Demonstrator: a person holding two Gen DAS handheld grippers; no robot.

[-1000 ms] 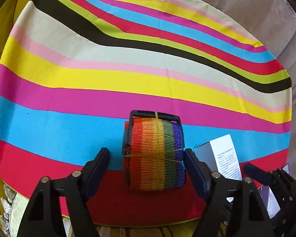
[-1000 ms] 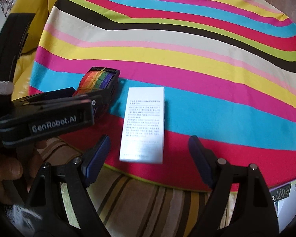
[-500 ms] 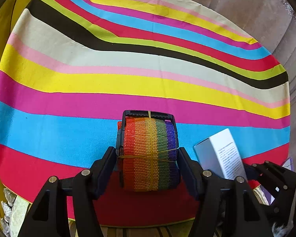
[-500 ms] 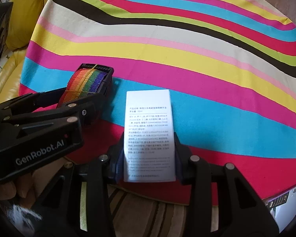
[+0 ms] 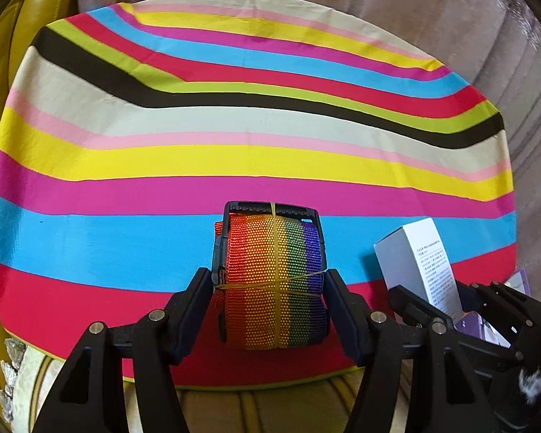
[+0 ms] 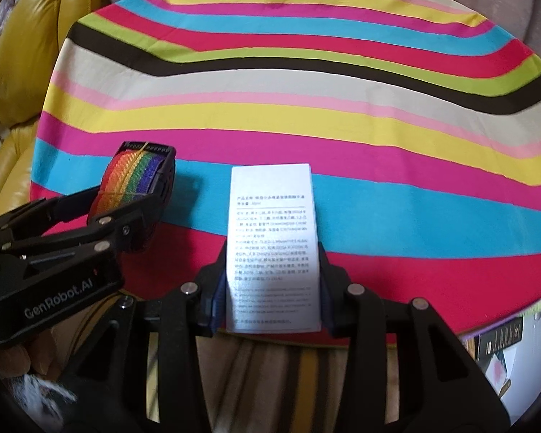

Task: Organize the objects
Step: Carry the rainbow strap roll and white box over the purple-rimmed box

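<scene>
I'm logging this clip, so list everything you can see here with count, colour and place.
Rolled rainbow webbing strap with black plastic buckle: one, rainbow-striped, bound by a yellowish rubber band, near edge of the cloth, between the left gripper's fingers.
White cardboard box with printed text: one, white, near edge, right of the strap, clamped by the right gripper.
Multicoloured striped cloth: one, covering a round surface.
Yellow leather cushion: yellow, left of the cloth.
Beige-grey upholstery: behind the cloth.
Small dark box: one, low at right, details unclear.
Left gripper: black, shut on the strap.
Right gripper: black, shut on the box.
Hand: partly visible behind the left gripper.
</scene>
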